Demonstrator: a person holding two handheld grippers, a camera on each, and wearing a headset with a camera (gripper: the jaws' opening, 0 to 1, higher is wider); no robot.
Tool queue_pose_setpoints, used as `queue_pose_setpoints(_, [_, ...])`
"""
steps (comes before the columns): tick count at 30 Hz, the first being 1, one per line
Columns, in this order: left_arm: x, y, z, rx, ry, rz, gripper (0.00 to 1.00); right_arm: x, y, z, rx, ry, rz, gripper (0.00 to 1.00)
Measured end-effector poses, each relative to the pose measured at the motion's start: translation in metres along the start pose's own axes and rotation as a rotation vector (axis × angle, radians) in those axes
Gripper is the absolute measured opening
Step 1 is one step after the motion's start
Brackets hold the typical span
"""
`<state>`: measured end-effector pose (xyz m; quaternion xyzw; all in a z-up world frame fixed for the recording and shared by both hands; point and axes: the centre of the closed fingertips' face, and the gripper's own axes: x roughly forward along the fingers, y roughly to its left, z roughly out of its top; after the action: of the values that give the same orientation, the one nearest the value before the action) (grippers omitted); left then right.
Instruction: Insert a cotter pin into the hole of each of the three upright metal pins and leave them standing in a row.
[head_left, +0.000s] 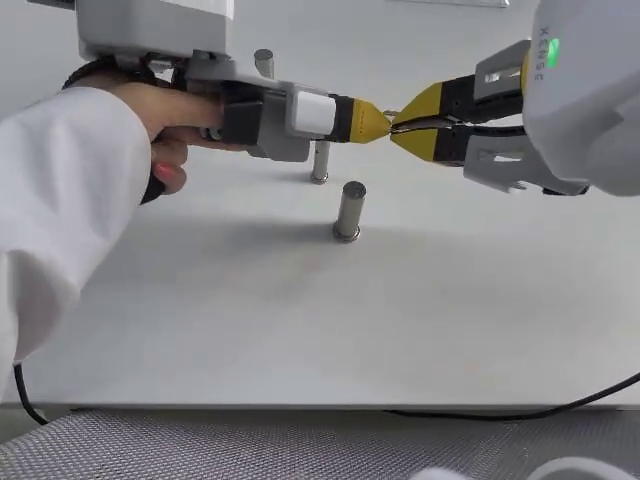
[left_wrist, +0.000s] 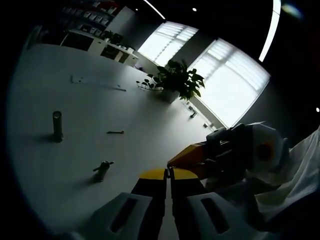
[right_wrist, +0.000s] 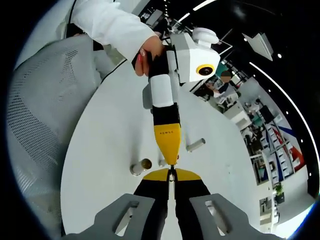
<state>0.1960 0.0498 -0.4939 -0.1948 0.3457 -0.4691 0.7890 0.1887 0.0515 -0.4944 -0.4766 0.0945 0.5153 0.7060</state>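
Jaws narrow, contents untellable, we are holding left gripper (head_left: 375, 122) tip-to-tip with right gripper (head_left: 405, 125) at upper centre, judging the cotter pin (left_wrist: 115, 132) light, bendable, best pinched at its loop.

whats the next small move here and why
Probably ease the left gripper away, leaving the right gripper to carry what looks like a cotter pin down to the nearest metal pin. Both tips meet in the air above the table, and that pin stands upright with nothing through it.
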Motion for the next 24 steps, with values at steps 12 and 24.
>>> queue_pose_setpoints(12, [-0.016, 0.005, -0.01, 0.099, 0.032, 0.007, 0.0, 0.001, 0.021, -0.01, 0.288, -0.073, 0.118, 0.1])
queue_pose_setpoints(24, [-0.027, -0.017, -0.021, 0.361, 0.063, -0.096, 0.0, -0.002, 0.041, 0.012, 0.661, -0.272, 0.3, 0.12])
